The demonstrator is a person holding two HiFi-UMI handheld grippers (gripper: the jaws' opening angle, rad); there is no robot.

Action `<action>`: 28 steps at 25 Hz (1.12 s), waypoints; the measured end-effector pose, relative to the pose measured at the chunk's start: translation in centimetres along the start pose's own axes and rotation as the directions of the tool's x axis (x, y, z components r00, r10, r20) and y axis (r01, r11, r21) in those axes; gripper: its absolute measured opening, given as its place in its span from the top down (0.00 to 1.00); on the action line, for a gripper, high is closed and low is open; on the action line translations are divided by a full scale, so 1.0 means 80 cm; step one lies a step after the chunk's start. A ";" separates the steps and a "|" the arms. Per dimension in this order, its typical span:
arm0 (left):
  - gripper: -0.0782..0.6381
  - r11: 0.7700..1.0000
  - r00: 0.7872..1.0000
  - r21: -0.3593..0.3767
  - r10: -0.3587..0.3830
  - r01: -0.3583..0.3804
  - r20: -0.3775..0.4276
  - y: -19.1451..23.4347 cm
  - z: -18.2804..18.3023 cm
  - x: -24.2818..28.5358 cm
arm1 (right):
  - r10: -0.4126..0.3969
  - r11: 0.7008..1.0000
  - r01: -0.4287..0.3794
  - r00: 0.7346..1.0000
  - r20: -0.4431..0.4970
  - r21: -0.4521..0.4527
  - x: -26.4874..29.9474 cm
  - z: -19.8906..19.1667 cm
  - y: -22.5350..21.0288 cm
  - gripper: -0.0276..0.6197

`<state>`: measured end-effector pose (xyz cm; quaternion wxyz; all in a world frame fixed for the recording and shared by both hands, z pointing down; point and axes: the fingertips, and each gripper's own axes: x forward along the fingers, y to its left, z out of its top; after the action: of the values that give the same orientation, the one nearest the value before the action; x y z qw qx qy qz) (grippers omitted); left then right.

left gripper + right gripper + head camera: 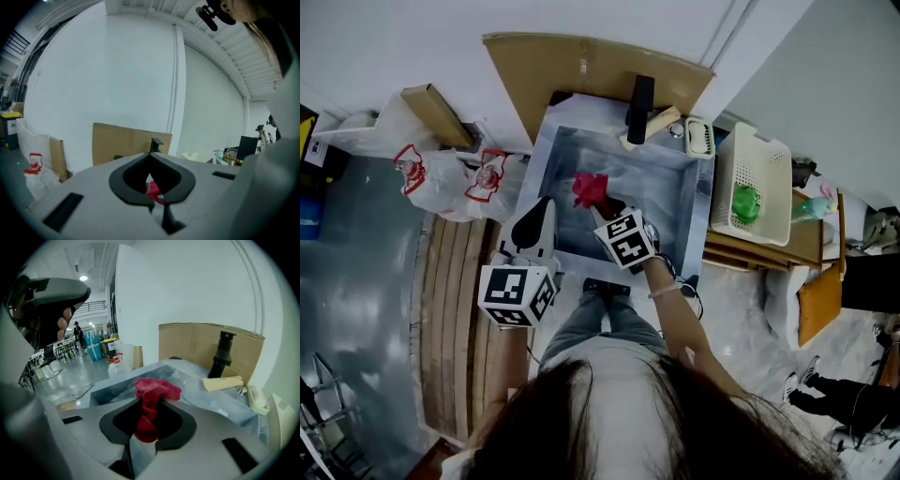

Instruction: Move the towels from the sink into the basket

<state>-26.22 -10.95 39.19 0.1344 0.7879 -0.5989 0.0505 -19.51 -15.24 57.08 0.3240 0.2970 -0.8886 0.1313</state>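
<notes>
Holding the pinch firm matters: the right gripper (149, 404) is clamped on 1 red towel (157, 388), bunched between and beyond its jaws above the sink (675, 192). Raise it clear, then swing to the basket (772, 155) on this gripper's right. The left gripper (151, 158), jaws together and empty, hangs alongside.

Basket (772, 157) right of sink (667, 199)
</notes>
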 end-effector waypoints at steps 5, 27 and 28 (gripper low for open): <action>0.88 0.999 0.999 0.001 -0.046 0.046 0.005 -0.004 0.009 0.008 | -0.036 0.999 0.035 0.999 0.035 0.026 -0.018 0.012 -0.004 0.81; 0.88 0.953 0.954 0.031 -0.300 0.300 -0.005 -0.079 0.035 0.053 | -0.181 0.979 0.163 0.972 0.150 0.126 -0.107 0.030 -0.044 0.80; 0.88 0.950 0.950 0.031 -0.312 0.312 -0.006 -0.085 0.036 0.056 | -0.190 0.977 0.171 0.969 0.160 0.125 -0.112 0.030 -0.048 0.80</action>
<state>-18.69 -14.20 36.45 0.1282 0.8746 -0.4661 0.0385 -12.87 -15.36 49.56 0.2404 0.4043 -0.8737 0.1242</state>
